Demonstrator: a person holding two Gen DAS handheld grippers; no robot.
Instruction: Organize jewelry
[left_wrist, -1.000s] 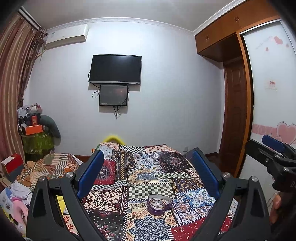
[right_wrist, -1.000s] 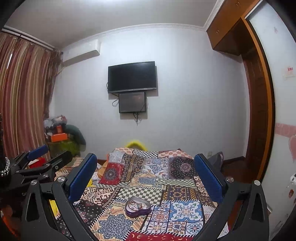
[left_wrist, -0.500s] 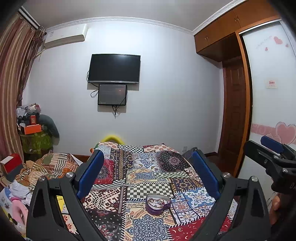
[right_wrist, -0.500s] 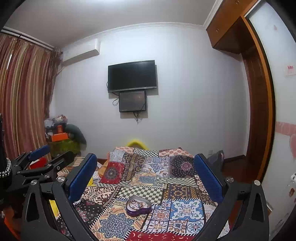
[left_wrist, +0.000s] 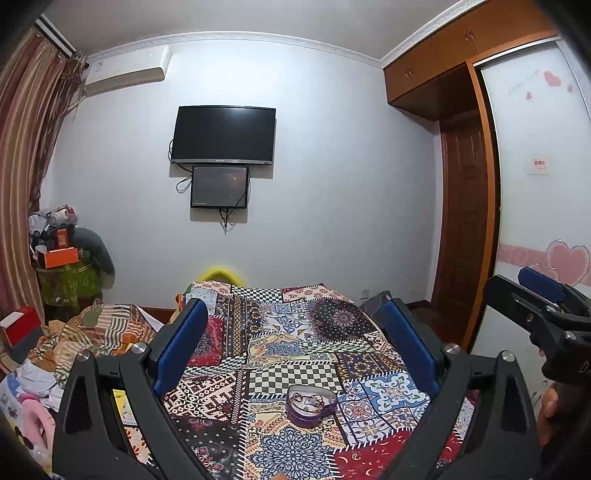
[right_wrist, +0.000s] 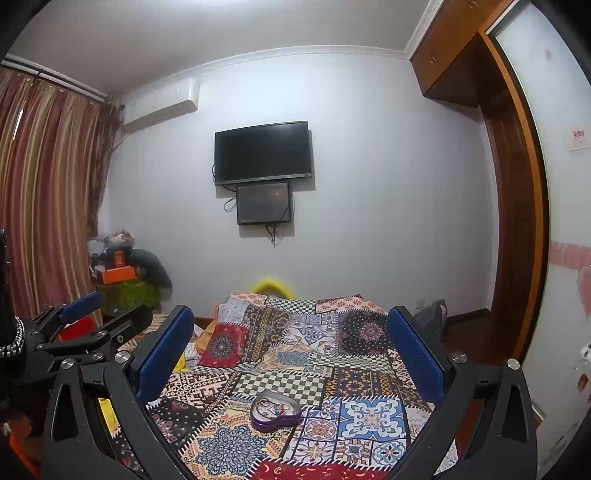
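A purple heart-shaped tin (left_wrist: 310, 404) with small jewelry pieces inside lies open on the patchwork bed cover (left_wrist: 295, 332); it also shows in the right wrist view (right_wrist: 275, 410). My left gripper (left_wrist: 291, 339) is open and empty, held above and before the tin. My right gripper (right_wrist: 290, 339) is open and empty too, at a like height. Each gripper shows at the edge of the other's view: the right one (left_wrist: 539, 295) and the left one (right_wrist: 96, 314).
A heap of striped bedding and clothes (left_wrist: 92, 332) lies left of the bed. A cluttered stand (left_wrist: 66, 273) is by the curtain. A TV (left_wrist: 224, 134) hangs on the far wall. A wardrobe and door (left_wrist: 465, 229) are on the right.
Both views have shifted only slightly; the tin sits a little lower in the right wrist view. Both grippers stay open.
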